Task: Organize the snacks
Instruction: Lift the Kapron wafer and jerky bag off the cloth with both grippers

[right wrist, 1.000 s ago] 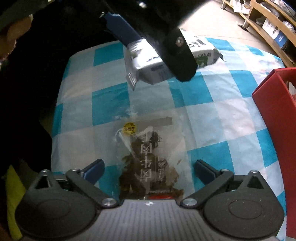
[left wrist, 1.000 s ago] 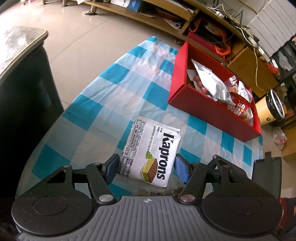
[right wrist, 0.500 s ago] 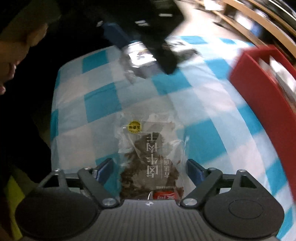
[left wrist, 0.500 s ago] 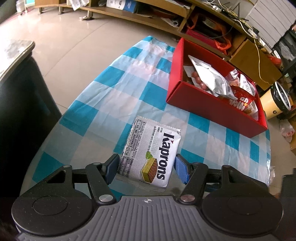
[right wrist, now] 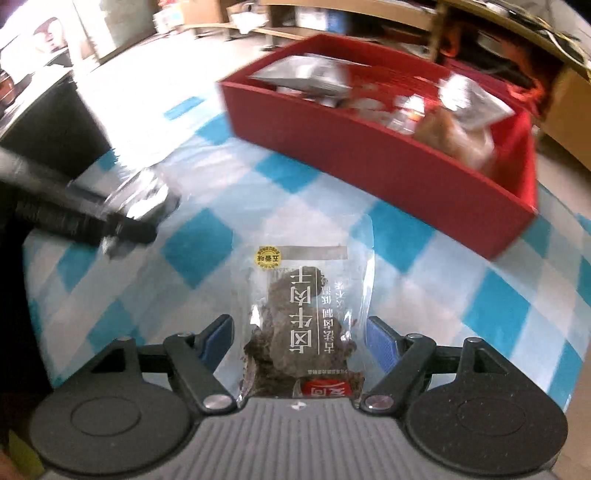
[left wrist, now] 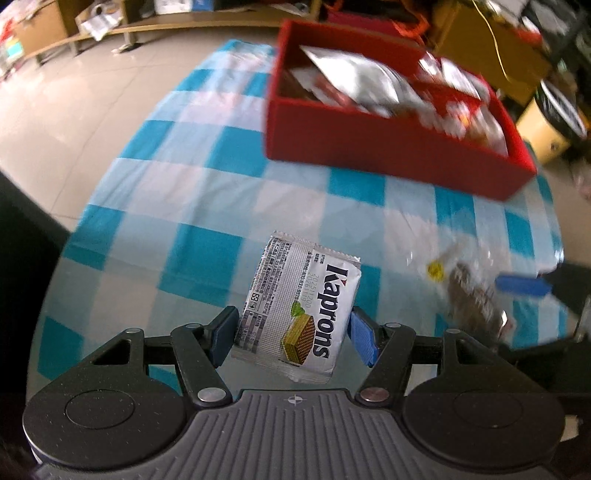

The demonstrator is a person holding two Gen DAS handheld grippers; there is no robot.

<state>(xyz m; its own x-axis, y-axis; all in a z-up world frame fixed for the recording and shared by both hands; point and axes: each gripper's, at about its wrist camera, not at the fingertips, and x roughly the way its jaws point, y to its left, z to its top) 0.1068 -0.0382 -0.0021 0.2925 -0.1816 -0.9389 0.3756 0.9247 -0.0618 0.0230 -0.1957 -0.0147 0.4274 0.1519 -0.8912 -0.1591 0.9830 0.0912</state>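
My left gripper (left wrist: 293,336) is shut on a silver Kaprons wafer packet (left wrist: 299,306), held above the checked cloth. My right gripper (right wrist: 299,343) has a clear bag of dark dried meat (right wrist: 306,314) between its blue pads; its jaws are closing and press on the bag's sides. A red box (left wrist: 388,155) with several snack packs stands ahead of both grippers. In the right wrist view the red box (right wrist: 369,155) is at the upper right and the left gripper with its packet (right wrist: 140,199) is blurred at the left. In the left wrist view the bag (left wrist: 469,295) hangs at the right.
A blue and white checked tablecloth (left wrist: 207,206) covers the round table. Dark furniture (right wrist: 48,110) stands beyond its left edge. Wooden shelves (left wrist: 184,18) and a tiled floor (left wrist: 74,92) lie behind the table.
The right jaws have narrowed onto the clear bag, and that gripper has swung round with it to face the red box. The left gripper has moved toward the box, still holding the wafer packet.
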